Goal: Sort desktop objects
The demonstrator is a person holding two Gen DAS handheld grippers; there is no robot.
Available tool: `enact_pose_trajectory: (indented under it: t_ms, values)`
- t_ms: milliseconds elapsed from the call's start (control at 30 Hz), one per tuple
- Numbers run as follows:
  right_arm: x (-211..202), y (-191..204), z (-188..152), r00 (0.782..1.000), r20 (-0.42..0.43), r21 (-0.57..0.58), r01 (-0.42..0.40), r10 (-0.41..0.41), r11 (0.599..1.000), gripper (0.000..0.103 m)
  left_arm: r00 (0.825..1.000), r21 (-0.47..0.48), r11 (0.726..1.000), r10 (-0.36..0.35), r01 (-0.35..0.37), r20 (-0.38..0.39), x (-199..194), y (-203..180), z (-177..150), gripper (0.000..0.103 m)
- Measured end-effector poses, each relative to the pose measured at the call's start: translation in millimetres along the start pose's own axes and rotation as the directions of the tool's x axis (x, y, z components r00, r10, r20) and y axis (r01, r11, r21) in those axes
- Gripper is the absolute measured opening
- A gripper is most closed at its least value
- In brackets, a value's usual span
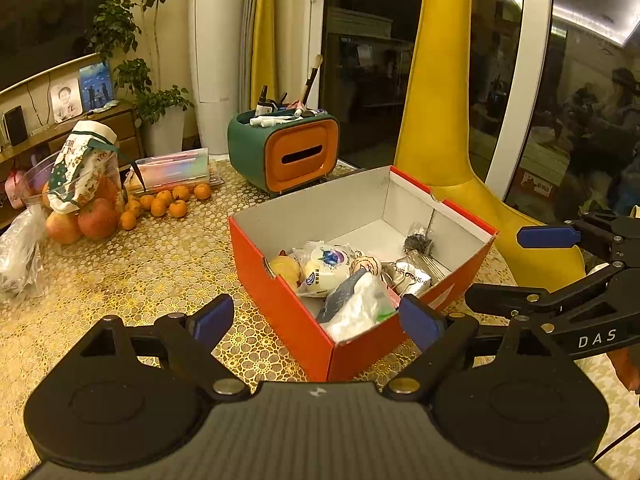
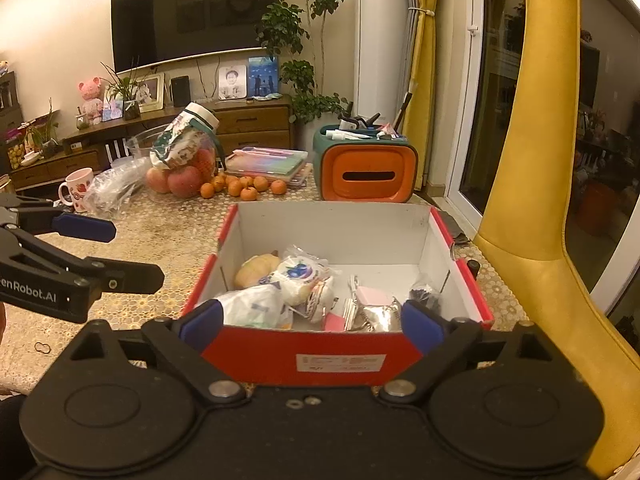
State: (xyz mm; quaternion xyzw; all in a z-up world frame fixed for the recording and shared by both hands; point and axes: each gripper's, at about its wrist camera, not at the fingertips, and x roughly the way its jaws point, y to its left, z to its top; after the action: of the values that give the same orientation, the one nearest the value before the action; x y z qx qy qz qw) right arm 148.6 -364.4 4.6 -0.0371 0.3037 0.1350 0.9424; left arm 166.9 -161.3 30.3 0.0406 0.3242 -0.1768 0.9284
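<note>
A red shoebox (image 1: 280,300) (image 2: 340,364) with a white inside stands on the gold-patterned table. It holds several small items: a white round packet with a blue print (image 1: 324,268) (image 2: 298,276), a silver foil packet (image 1: 412,276) (image 2: 380,316), a white plastic bag (image 1: 356,312) (image 2: 252,306) and a yellowish soft thing (image 1: 284,268) (image 2: 256,268). My left gripper (image 1: 316,322) (image 2: 120,252) hovers open before the box's near left corner. My right gripper (image 2: 312,325) (image 1: 520,268) is open in front of the labelled end wall. Neither gripper holds anything.
Behind the box stands a green and orange desk organiser (image 1: 284,152) (image 2: 364,164) with pens. Tangerines (image 1: 168,200) (image 2: 244,188), apples in a clear bowl (image 1: 80,216) (image 2: 176,180), a pastel case (image 2: 266,160), a mug (image 2: 76,192) and a plastic bag (image 1: 20,252) lie left. A yellow chair (image 2: 532,200) stands right.
</note>
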Motion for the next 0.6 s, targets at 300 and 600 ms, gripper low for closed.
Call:
enact_pose_trajectory:
  t_ms: [300,600]
  values:
    - [-12,9,-7,1.0,0.012,0.009,-0.003,0.003,1.0,0.098,1.0,-0.001,1.0,-0.009,0.009,0.007,-10,2,-12,0.09]
    - [-18,10,-15,0.999,0.027,0.03,0.022,-0.023,0.999,0.103,1.0,0.003,1.0,0.015,-0.015,0.002,-9,7,-20,0.09]
